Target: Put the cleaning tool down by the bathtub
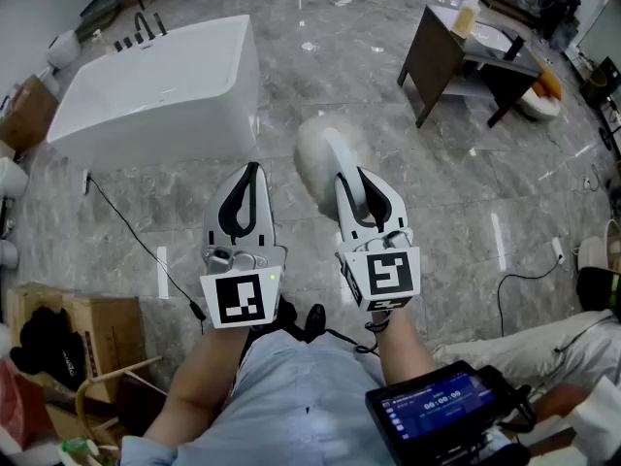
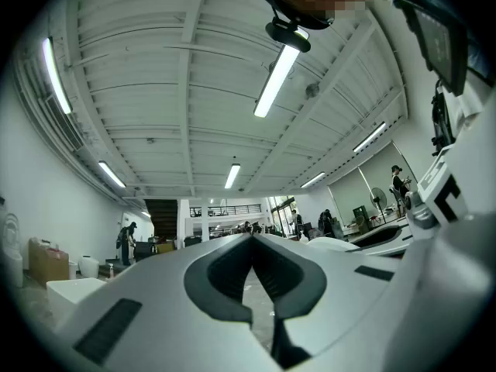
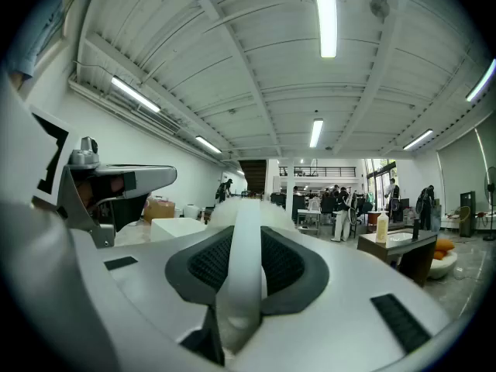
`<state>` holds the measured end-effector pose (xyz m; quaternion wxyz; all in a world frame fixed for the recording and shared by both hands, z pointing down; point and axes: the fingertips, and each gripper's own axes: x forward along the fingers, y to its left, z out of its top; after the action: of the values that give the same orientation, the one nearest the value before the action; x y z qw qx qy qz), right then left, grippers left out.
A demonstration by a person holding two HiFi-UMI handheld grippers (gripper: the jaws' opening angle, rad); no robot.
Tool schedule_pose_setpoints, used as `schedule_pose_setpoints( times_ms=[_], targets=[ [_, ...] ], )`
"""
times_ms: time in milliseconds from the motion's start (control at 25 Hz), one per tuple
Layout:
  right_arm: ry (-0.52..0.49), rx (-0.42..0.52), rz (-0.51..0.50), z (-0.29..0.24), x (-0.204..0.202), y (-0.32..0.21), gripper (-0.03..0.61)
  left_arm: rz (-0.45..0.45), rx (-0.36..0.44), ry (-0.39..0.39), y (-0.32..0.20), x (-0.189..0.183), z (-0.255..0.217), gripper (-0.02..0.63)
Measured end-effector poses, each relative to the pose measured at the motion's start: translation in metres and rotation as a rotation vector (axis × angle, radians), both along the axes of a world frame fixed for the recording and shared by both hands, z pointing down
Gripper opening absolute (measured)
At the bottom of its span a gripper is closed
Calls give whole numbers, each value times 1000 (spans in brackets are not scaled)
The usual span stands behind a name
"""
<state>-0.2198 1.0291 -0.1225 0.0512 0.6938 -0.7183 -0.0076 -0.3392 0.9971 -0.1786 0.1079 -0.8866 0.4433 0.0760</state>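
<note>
Closest of all is the person's light blue shirt (image 1: 291,396), with a dark screen (image 1: 437,411) next to it on the right. A brown cardboard box (image 1: 82,323) sits on the floor low on the left. A bit further out are the two grabbers, side by side, held up over the grey stone floor (image 1: 417,183). The left gripper (image 1: 252,170) has its two fingers shut with the tips touching, and there is nothing in between them. The right gripper (image 1: 351,183) is squeezing the white handle of the cleaning tool (image 1: 315,158). The handle runs straight out between its fingers, and the fluffy white head sticks out past the tips, up in the air above the floor. A thin black cable (image 1: 136,236) lies on the floor to the left. Further on, to the left of the fluffy head, stands the big white bathtub (image 1: 146,95), and the tool is not touching it. Far off on the right is a dark brown table (image 1: 432,56) with a pale bottle (image 1: 467,13) standing on top.
</note>
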Motion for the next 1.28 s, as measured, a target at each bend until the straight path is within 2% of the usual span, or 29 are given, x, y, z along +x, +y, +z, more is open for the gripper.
schedule_pose_setpoints(
  times_ms=[360, 760, 1040, 1280],
  targets=[
    [14, 17, 12, -3, 17, 2, 106, 7, 7, -5, 3, 16, 0, 15],
    [-28, 17, 24, 3, 44, -10, 106, 10, -4, -22, -11, 40, 7, 15],
    [-36, -22, 39, 24, 64, -55, 106, 2, -33, -29, -65, 54, 21, 15],
    [-35, -55, 58, 32, 87, -128, 106, -5, -57, -35, -142, 70, 29, 15]
  ],
)
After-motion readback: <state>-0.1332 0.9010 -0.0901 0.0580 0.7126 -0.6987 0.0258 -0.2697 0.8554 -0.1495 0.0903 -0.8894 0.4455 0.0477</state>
